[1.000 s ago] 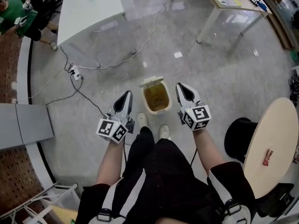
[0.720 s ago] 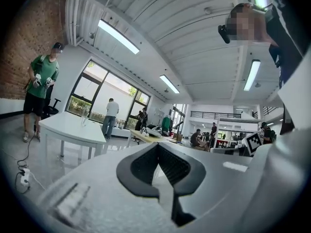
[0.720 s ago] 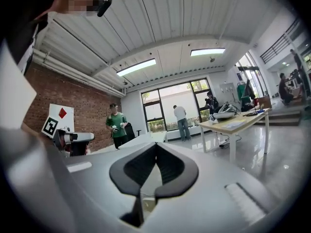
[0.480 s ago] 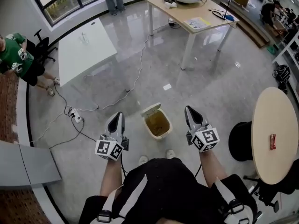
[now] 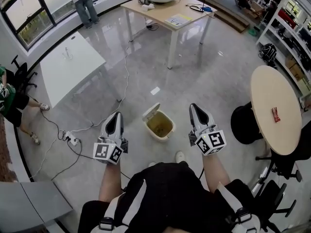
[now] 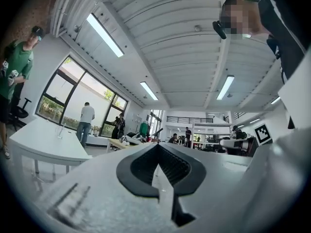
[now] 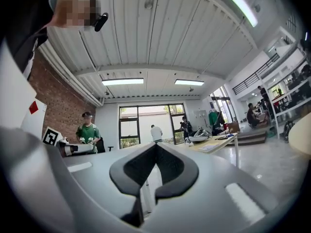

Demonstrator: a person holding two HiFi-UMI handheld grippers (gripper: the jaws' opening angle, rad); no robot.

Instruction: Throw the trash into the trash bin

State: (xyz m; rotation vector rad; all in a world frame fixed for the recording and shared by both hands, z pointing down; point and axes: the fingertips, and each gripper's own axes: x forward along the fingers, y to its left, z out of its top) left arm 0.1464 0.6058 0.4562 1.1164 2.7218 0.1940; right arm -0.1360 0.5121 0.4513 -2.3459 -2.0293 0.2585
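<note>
Head view: left gripper [image 5: 115,118] and right gripper [image 5: 194,109] held out level, jaws of both pressed together, nothing clamped. Bin [image 5: 159,125] set on floor just ahead, lid [image 5: 151,111] flipped up. Red wrapper [image 5: 275,114], judged trash, left well apart on round table [image 5: 270,86]. Risks judged: flat wrapper missed or dropped by jaws; black seat [image 5: 244,125] bumped on approach.

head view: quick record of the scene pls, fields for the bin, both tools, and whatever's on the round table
trash bin: on the floor between the two tools, lid open
left tool: shut, nothing held
right tool: shut, nothing held
round table: at the right, small red item lying on it
</note>
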